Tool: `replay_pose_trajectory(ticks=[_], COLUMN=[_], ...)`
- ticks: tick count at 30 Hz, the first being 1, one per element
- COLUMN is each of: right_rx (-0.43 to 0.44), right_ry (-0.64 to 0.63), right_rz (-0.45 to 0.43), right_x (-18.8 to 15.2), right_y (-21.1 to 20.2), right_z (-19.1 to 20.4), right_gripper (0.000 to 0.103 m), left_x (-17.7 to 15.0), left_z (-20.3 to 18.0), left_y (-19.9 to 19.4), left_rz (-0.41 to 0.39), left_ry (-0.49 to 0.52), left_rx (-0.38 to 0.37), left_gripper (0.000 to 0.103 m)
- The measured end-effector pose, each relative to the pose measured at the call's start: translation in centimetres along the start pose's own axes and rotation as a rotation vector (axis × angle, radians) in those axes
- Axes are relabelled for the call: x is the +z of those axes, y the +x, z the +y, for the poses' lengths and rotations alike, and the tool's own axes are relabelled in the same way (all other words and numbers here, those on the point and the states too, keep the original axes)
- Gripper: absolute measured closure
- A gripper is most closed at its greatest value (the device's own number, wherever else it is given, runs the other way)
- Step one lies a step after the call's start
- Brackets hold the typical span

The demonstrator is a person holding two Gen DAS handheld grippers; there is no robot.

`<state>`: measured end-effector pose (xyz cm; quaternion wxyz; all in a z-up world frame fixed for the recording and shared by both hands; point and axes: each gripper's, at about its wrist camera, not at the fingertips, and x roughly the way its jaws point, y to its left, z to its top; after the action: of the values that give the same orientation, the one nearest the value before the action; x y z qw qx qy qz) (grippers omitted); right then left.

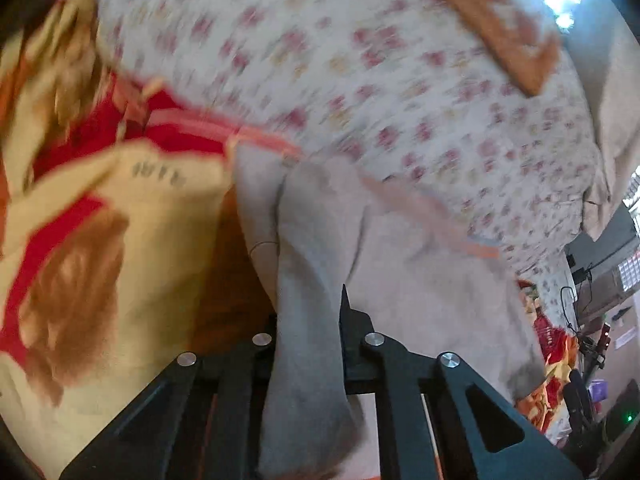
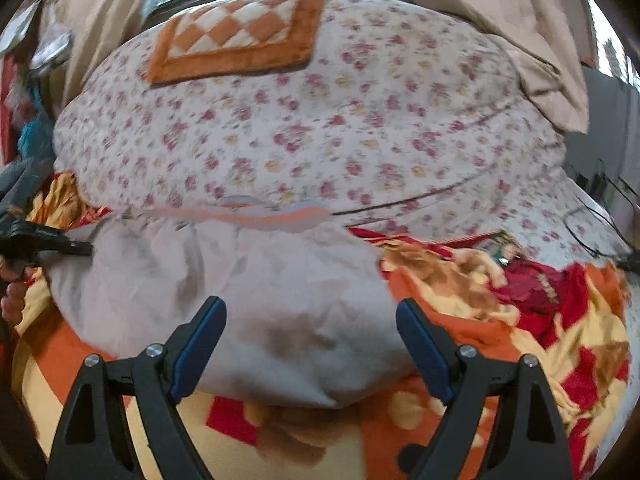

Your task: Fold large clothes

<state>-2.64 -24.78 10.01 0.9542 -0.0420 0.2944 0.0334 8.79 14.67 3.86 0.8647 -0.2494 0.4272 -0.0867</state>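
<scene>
A large pale grey-pink garment (image 2: 248, 280) with an orange and grey striped trim (image 2: 276, 216) lies on a red, orange and yellow blanket (image 2: 560, 360). My left gripper (image 1: 308, 320) is shut on a fold of this garment (image 1: 304, 360), which runs between its fingers. In the right wrist view the left gripper (image 2: 60, 246) pinches the garment's left edge. My right gripper (image 2: 310, 320) is open and empty, its blue-padded fingers (image 2: 200, 352) spread just above the garment's near edge.
A floral bedspread (image 2: 320, 132) covers the bed beyond the garment, with an orange checked mat (image 2: 236, 36) on it. Beige curtains (image 2: 540, 40) and a window are at the back. A dark cable (image 2: 440, 192) crosses the bedspread. Cluttered equipment (image 1: 592, 320) stands at the right.
</scene>
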Motion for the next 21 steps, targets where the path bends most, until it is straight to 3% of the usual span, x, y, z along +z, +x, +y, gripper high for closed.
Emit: replay_pose_trajectory(ticks=[3,6,8,14,17,21], right_rx=[-0.05,-0.065,-0.097,-0.188,-0.167,-0.14], right_ry=[0.047,0.114,0.134,0.153,0.22,0.288], right_rz=[0.044,0.088,0.091,0.155,0.215,0.218], right_x=[-0.3,-1.1,-1.7,-4.1,-5.2,-5.8], right_y=[-0.2,0.0,-0.2,0.1,1.1,1.3], right_z=[-2.7,-5.7,-7.6,-13.1,-15.7,-17.9], right_gripper=[0.013,0.013,0.013,0.014,0.022,0.024], left_x=[0.0,-0.5,-1.0,-3.6,-5.5,-8.1], left_z=[-4.7,-10.1,-13.7,-22.5,-25.6,-28.5], left_y=[-1.7,-1.9,-0.9,4.1,6.2,8.7], left_rz=[-0.08,-0.111,-0.099,-0.047,-0.01,0.038], left_ry=[0.03,0.059,0.081,0.138,0.147,0.182], left_rx=[-0.057,-0.115,-0.157,-0.189,-0.215,-0.197], left_gripper=[0.098,0.098,0.098,0.098,0.098,0.098])
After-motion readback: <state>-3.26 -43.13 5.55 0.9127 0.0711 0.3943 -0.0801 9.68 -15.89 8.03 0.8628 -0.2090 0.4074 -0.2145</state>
